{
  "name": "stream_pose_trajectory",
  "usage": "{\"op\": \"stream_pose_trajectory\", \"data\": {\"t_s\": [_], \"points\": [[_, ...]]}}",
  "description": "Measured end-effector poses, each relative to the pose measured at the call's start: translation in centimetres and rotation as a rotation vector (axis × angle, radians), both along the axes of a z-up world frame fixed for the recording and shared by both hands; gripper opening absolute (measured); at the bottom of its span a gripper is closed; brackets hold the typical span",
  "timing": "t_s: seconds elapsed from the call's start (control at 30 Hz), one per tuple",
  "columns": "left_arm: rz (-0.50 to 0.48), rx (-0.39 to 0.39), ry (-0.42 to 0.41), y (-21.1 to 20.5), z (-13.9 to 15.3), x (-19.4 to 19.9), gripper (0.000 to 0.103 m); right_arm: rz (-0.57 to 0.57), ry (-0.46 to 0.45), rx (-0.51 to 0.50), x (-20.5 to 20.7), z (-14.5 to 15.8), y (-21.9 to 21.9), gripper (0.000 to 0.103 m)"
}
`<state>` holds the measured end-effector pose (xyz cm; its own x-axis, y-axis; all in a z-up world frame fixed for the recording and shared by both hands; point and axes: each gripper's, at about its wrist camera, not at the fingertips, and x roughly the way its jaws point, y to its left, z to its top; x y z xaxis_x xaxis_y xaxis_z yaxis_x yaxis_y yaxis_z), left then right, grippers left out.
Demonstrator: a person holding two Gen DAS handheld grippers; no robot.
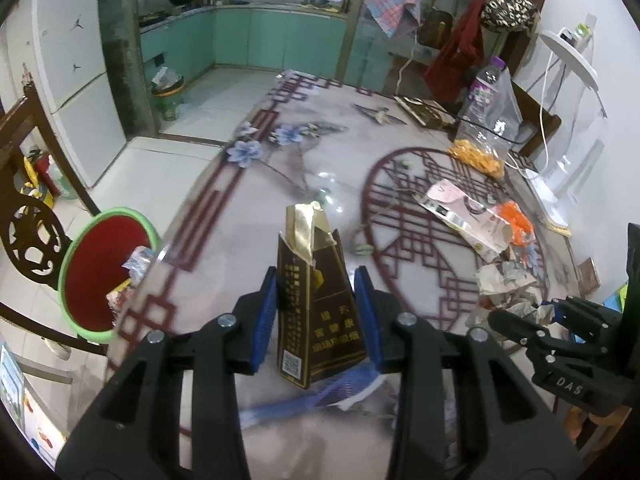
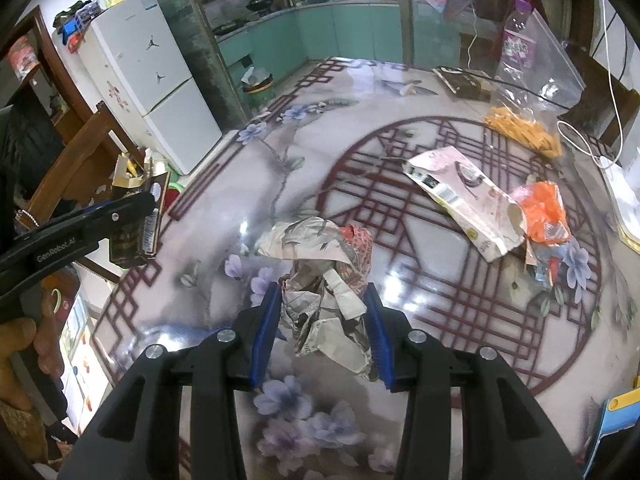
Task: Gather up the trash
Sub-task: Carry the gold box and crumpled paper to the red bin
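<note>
I am working two hand-held grippers over a glass-topped table point(image 1: 280, 152) printed with dark red lattice and blue flowers. My left gripper point(image 1: 316, 316) is clenched on a dark brown carton point(image 1: 316, 312) with torn gold foil at its open top; the blue pads press its two sides and the carton stands upright between them, lifted off the glass near the table's left edge. Just beyond that edge, on the floor side, stands a bin point(image 1: 106, 270) with a green rim and a red liner, with some wrappers lying at its near side.

My right gripper point(image 2: 322, 328) is clenched on a wad of crumpled newspaper point(image 2: 324, 280), with a scrap of red patterned paper caught in the top of it. The wad sits between the blue pads, over the near middle of the table.

More litter lies toward the table's right edge: a flattened pink box point(image 2: 464, 200), and touching its right end an orange wrapper point(image 2: 544, 212). Farther back near the same edge sits a clear bag point(image 2: 532, 92) holding yellow snacks, with a clear bottle point(image 2: 518, 40) with a purple label behind it. A dark flat box point(image 2: 460, 80) lies at the table's far edge.

In the right wrist view, the left gripper and its carton show at the left, with part of a hand point(image 2: 24, 356) below them. A white fridge point(image 2: 148, 84) and a kitchen with green cabinets stand beyond the table.
</note>
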<state>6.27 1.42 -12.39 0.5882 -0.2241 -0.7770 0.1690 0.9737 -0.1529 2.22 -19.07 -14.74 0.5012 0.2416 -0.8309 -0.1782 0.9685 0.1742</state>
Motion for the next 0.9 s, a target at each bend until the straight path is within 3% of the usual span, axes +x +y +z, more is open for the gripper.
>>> {"op": "stream_pose_trajectory", "data": {"t_s": [0.23, 0.9], "points": [[0.014, -0.011, -0.026, 3.9, 0.7, 1.0, 0.037, -0.032, -0.018, -0.011, 0.6, 0.6, 2.2, 0.04], [-0.045, -0.008, 0.011, 14.3, -0.4, 7.1, 0.037, -0.086, 0.012, -0.022, 4.8, 0.2, 13.5, 0.04]]}}
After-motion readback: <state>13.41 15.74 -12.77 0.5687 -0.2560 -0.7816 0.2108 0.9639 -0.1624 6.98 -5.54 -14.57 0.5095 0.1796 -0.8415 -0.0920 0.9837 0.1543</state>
